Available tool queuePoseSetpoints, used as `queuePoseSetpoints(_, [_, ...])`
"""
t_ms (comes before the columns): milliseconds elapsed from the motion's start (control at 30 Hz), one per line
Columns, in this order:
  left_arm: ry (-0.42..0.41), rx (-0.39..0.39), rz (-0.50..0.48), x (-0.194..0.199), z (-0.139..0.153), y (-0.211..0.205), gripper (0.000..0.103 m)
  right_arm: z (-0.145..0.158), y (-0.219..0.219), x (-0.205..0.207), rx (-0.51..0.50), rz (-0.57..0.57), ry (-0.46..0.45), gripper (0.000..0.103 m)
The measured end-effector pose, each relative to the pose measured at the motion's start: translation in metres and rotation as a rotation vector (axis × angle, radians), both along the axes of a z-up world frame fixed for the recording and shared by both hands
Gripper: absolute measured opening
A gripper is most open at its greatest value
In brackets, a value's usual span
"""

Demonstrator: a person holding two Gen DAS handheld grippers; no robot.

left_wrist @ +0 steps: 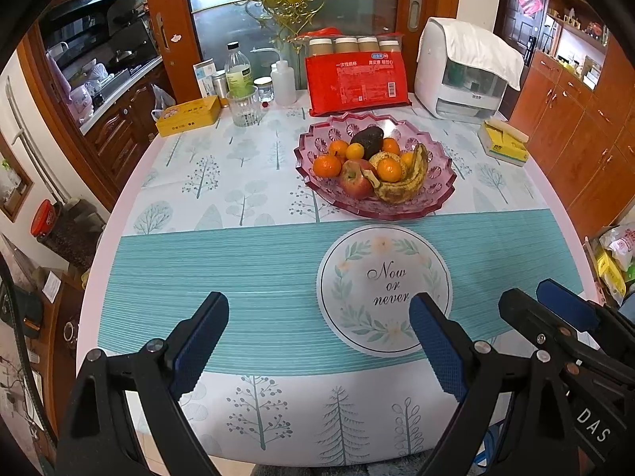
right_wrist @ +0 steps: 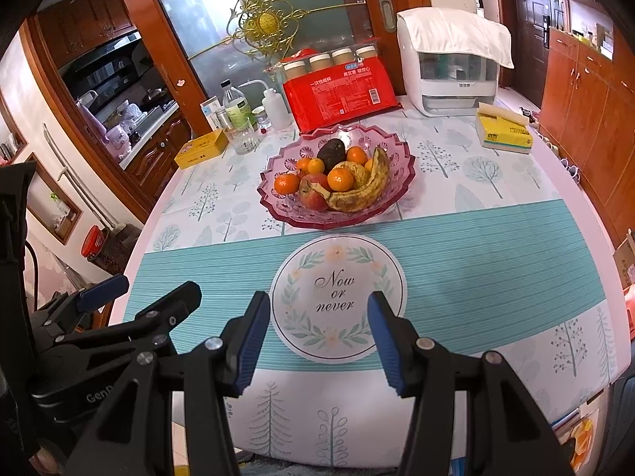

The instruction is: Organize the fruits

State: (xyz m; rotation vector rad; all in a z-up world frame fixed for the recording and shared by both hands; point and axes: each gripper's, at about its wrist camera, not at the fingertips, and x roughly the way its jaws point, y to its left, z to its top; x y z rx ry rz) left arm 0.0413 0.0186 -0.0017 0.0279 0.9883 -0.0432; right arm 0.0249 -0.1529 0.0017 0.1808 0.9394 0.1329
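Left tongs (left_wrist: 317, 341): I see them spread wide, empty, above the bench (left_wrist: 246, 261).
Right tongs (right_wrist: 319, 337): parted, narrower, pinching nothing.
Fruits: piled in the pink glass bowl (left_wrist: 432, 194), beyond the round mat (left_wrist: 357, 277).

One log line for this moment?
fruit in bowl | left gripper open, empty | right gripper open, empty | both short of bowl

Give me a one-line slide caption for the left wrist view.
Open left gripper hovers over the teal placemat, facing a pink glass bowl of fruit.
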Motion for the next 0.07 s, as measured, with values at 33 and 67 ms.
queuePoseSetpoints(33, [0.003, -0.001, -0.001, 0.0001, -0.0013, 0.0010, 0.092, -0.0005, 0.0015, 0.0007, 0.000, -0.003, 0.002, 0.052])
queuePoseSetpoints(67, [0.006, -0.002, -0.003, 0.0003, -0.0027, 0.0021, 0.092, -0.0012, 0.0025, -0.0005, -0.001, -0.004, 0.006, 0.052])
